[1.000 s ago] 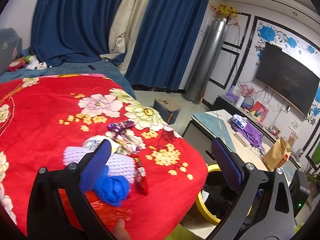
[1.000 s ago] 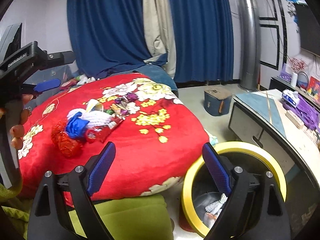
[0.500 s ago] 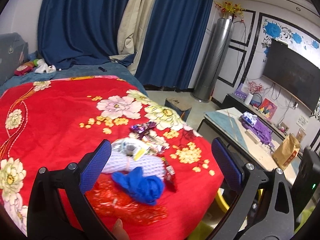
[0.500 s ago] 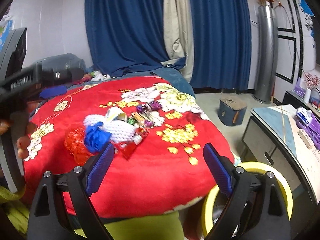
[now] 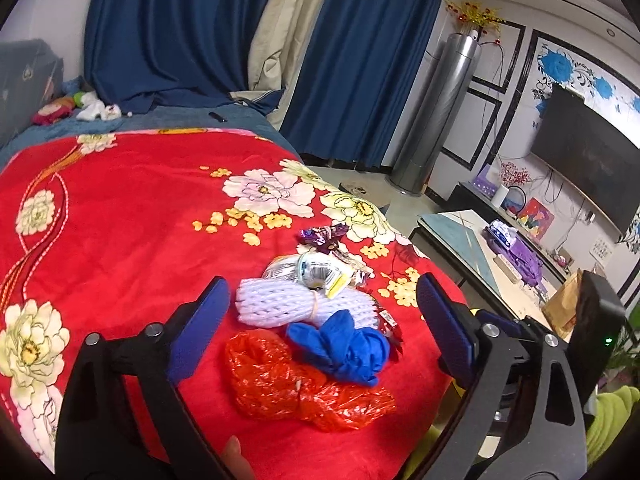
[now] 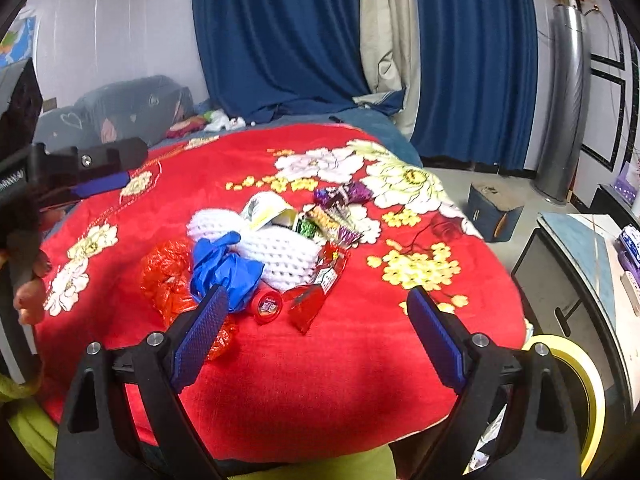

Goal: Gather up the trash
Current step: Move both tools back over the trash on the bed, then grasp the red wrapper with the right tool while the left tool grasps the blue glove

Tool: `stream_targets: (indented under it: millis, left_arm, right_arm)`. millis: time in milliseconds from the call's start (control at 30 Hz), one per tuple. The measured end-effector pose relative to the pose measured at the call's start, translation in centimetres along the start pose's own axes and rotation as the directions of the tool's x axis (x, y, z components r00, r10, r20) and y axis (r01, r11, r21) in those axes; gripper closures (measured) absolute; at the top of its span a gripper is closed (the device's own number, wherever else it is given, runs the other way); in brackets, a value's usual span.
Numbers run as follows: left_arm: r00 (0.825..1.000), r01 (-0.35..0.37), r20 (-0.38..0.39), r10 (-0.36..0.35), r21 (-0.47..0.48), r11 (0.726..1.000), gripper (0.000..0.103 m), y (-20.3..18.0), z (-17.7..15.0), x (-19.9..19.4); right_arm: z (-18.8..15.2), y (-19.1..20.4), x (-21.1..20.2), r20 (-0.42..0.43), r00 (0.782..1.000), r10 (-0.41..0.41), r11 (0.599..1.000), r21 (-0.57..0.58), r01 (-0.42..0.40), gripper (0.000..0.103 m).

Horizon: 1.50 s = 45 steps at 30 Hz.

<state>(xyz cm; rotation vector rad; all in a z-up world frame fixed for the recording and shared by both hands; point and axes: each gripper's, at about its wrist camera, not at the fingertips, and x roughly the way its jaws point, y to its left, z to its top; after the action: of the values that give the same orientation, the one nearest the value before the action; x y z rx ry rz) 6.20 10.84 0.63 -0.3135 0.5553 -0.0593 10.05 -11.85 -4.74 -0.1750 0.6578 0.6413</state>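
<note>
While the left gripper hangs above the near edge of a bed covered by a red floral blanket, its blue-padded fingers stand wide and are closing a little, with nothing pressed between them. Seen between those fingers, the trash lies in one heap on the blanket. Nearest is a crumpled red plastic bag; a wad of blue plastic rests partly on it. Behind these lies white foam fruit netting, with a crushed white packet with a yellow label on its far side and purple candy wrappers beyond that. Small red wrappers poke out at the right of the netting.

From the right wrist view, the right gripper also has its fingers spread wide and empty, hovering over the near part of the blanket short of the heap. Here the blue plastic sits left of the netting, the red bag further left, a small round red lid or cap and a red wrapper just in front. Shiny purple and green wrappers lie behind. A yellow-rimmed waste bin stands on the floor at the lower right, beside the bed, with some white scraps inside. At the left edge, a person's hand grips the other tool. Blue curtains hang behind the bed.
</note>
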Motion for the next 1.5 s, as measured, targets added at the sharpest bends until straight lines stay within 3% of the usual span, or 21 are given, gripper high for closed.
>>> stream_targets:
  millis: [200,400,767,867,1033,1133,1233,1300,1500]
  left_arm:
    - [0.996,0.055,-0.068,-0.056,-0.017,0.998,0.033,0.3,-0.7,1.3]
    - [0.983,0.097,-0.155,-0.099,-0.022,0.995,0.045,0.2,-2.2,3.3]
    - [0.961,0.13,-0.248,-0.126,0.001,0.992,0.049,-1.0,-4.1,5.5]
    - [0.956,0.124,-0.267,-0.12,-0.003,0.992,0.049,-1.0,-4.2,6.1]
    - [0.953,0.111,-0.284,-0.106,0.002,0.994,0.049,-1.3,-4.7,7.0]
    - [0.953,0.102,-0.287,-0.096,0.008,0.995,0.049,-1.5,-4.9,7.3]
    - [0.954,0.095,-0.287,-0.085,0.021,0.995,0.049,-1.7,-4.9,7.4]
    - [0.955,0.08,-0.288,-0.067,0.033,0.996,0.06,-1.8,-5.0,7.4]
    - [0.952,0.081,-0.298,-0.07,0.022,0.997,0.075,-1.5,-5.2,7.4]
  right_arm:
    - [-0.2,0.1,2.3,-0.042,0.999,0.001,1.0,0.008,0.0,0.016]
    - [-1.1,-0.6,4.2,-0.082,0.997,-0.007,1.0,0.029,0.009,0.028]
    - [-2.1,-0.6,6.1,-0.112,0.993,0.032,0.998,0.054,-0.026,0.047]
    - [-2.1,-0.8,6.5,-0.113,0.993,0.039,0.997,0.066,-0.032,0.055]
    - [-2.5,-1.3,6.7,-0.102,0.993,0.05,0.995,0.087,-0.041,0.088]
    - [-2.8,-1.7,6.4,-0.091,0.994,0.052,0.993,0.107,-0.042,0.095]
    - [-3.0,-2.0,5.9,-0.08,0.996,0.048,0.993,0.111,-0.039,0.097]
    - [-3.1,-2.3,5.4,-0.069,0.997,0.04,0.993,0.112,-0.032,0.097]
    - [-3.3,-2.8,4.7,-0.059,0.998,0.039,0.992,0.126,-0.031,0.097]
